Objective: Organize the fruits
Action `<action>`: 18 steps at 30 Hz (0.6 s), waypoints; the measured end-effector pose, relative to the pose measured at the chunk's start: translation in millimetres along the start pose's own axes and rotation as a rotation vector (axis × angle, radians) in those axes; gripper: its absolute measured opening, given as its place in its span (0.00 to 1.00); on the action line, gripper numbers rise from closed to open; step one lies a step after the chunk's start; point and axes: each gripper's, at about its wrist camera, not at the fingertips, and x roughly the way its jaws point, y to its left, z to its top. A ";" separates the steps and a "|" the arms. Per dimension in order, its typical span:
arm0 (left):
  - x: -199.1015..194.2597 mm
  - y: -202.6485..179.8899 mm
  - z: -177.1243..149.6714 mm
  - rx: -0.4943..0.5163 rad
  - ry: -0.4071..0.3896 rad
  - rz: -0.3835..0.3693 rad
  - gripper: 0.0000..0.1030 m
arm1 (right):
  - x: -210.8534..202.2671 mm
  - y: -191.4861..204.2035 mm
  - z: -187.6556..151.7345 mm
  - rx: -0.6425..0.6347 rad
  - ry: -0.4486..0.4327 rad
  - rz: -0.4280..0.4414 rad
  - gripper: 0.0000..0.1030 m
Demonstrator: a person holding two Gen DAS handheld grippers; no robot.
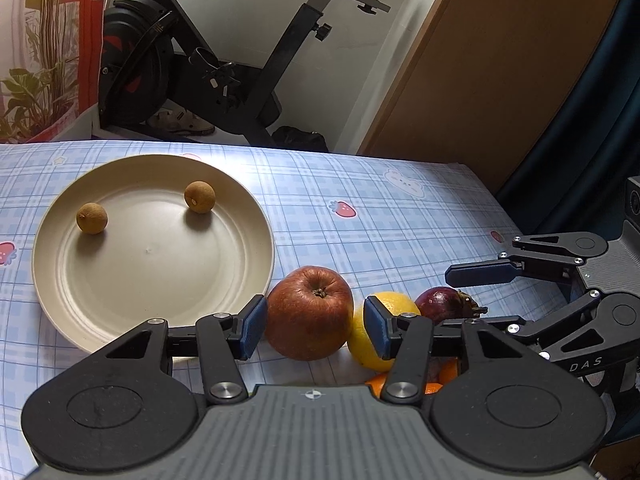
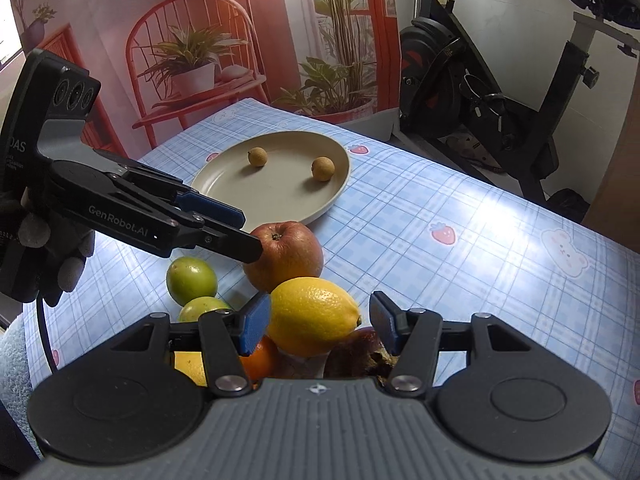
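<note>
Nearest the right wrist camera, the right gripper (image 2: 316,324) stands wide open around the lemon (image 2: 314,316); the left pad is just at the lemon's side, the right pad stands clear of its tip, and nothing is clamped. Only this view shows what lies under and beside the lemon: an orange (image 2: 260,360) below the left pad, a dark purple fruit (image 2: 354,354) below the right pad, and two green fruits, one (image 2: 192,275) on the cloth to the left and another (image 2: 202,307) partly hidden behind the gripper's linkage. It also shows the gloved left hand (image 2: 52,256) wrapped round the handle of the left gripper (image 2: 250,234), which reaches in from the left, tilted slightly downward, its lower finger touching the apple (image 2: 286,256) near the stem.

The left wrist camera gives what that side view hides: the left gripper (image 1: 316,326) is open wide, its pads on either side of the apple (image 1: 310,312), the left pad touching or nearly touching the skin, the right pad lying between apple and lemon (image 1: 372,332). No firm grip is evident. The right gripper (image 1: 486,296) enters at the right edge, its upper finger reaching out above the purple fruit (image 1: 444,304).

Farther off, just beyond the apple, the beige plate (image 1: 100,308) rests on the checked tablecloth (image 1: 380,208) and holds two small brown longans, one (image 1: 92,218) at left and one (image 1: 199,197) toward the back, well apart. Behind the table stands an exercise bike (image 1: 192,64).
</note>
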 end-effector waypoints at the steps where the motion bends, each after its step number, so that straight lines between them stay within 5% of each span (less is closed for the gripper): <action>1: -1.5 0.1 0.1 -0.004 -0.010 0.014 0.54 | -4.1 -2.8 -1.7 0.011 -0.006 -0.008 0.56; 18: -29.3 -12.9 -14.8 0.012 -0.028 0.116 0.54 | -42.4 7.2 -33.7 0.198 -0.028 -0.137 0.57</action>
